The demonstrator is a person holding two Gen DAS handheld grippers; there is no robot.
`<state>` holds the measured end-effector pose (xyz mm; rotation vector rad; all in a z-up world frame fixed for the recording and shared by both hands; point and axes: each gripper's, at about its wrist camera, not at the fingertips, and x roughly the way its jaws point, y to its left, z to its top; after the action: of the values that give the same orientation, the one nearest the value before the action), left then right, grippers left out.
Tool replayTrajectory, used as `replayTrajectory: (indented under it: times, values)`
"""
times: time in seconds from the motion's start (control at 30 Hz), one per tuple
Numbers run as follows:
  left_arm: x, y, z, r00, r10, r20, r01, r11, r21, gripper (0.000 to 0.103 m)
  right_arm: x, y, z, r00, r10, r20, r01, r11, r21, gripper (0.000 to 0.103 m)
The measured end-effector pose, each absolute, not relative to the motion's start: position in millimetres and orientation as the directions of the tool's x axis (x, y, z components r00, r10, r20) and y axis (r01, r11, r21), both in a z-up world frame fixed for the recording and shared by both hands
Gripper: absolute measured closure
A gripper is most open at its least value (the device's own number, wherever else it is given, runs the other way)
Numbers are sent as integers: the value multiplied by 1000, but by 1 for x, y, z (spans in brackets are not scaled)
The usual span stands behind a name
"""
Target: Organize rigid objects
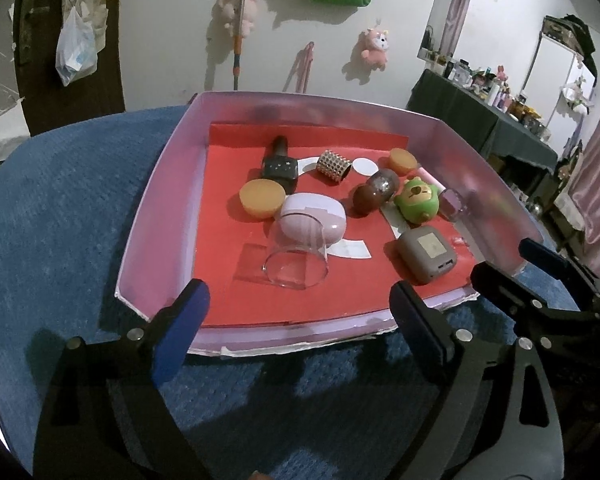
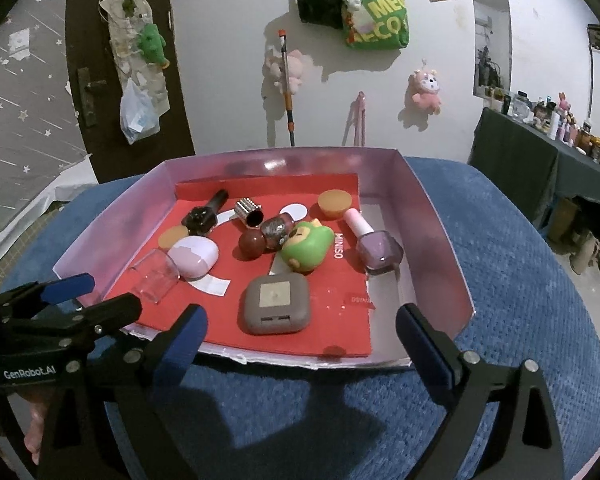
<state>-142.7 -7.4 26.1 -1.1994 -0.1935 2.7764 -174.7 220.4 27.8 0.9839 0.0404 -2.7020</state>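
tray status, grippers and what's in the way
Left gripper and right gripper open, empty, short of the tray. Items inside it. Tipped clear glass and grey case nearest.

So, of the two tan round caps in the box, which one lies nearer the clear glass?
The larger tan cap, on the left beside the pink oval case, just behind the clear glass. The smaller tan cap sits far back right, near the box wall.

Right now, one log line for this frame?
left gripper: open, empty | right gripper: open, empty | tray: holds all items | glass: on its side
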Motion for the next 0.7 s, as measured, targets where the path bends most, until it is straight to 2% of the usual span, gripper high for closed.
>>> replayTrajectory:
  times: [0.1, 0.2, 0.7]
  values:
    - [-141, -8, 25, -681, 158, -715, -56, -985, -164, 8, -173, 220, 25, -731, -235, -641, 250, -966, 69, 5]
    - [-141, -9, 22, -681, 161, -715, -60, -984, -165, 0, -173, 220, 24, -727, -230, -647, 245, -967, 68, 3]
    - [-140, -8, 16, -669, 156, -727, -56, -986, -159, 0, -171, 225, 17, -726, -220, -652, 230, -970, 71, 1]
